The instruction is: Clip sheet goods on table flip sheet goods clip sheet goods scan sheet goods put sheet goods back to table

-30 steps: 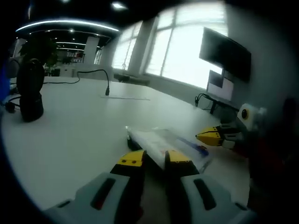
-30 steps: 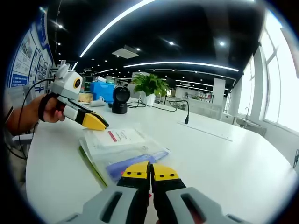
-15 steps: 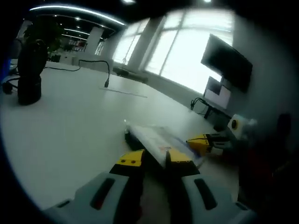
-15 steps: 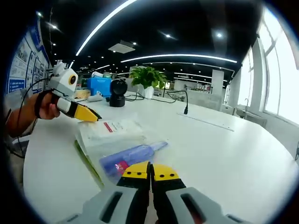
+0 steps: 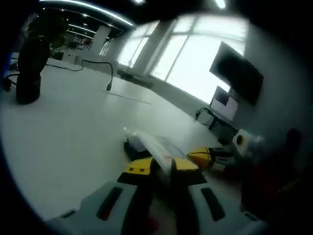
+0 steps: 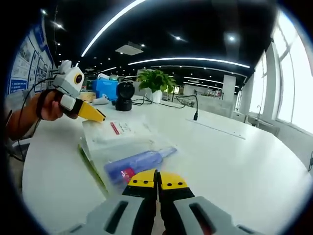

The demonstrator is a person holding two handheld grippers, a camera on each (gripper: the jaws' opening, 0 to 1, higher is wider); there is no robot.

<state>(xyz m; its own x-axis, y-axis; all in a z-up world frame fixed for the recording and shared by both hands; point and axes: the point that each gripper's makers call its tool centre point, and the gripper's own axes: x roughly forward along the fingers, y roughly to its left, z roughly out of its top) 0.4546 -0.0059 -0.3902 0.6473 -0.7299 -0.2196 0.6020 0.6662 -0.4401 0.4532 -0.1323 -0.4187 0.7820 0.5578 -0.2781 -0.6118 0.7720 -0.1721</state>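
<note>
- Both grippers are clamped on the same flat plastic packet: the right gripper point(image 6: 157, 179) has its yellow tips pressed together on the packet's near edge, and the left gripper point(image 5: 163, 166) pinches the opposite edge, the bag's rim standing thin between its jaws.
- Over the last second the clear sheet packet point(image 6: 128, 149), with its blue tube-like item point(image 6: 138, 162) and white label card point(image 6: 122, 131), has lifted off the white table point(image 6: 234, 166) and tilted; its far side now rides higher, held up in the right gripper view by the left gripper point(image 6: 89, 112) in a person's hand point(image 6: 49, 105).
- That rise reads as the flip getting under way, with both clips holding; the turn-over is not yet complete.
- Farther along the table stand a black scanner point(image 6: 123, 96) and a potted plant point(image 6: 156, 83); my guess is the scan step comes there after the flip.
- Beyond that, a gooseneck stalk point(image 6: 195, 108) sits on the table.
</note>
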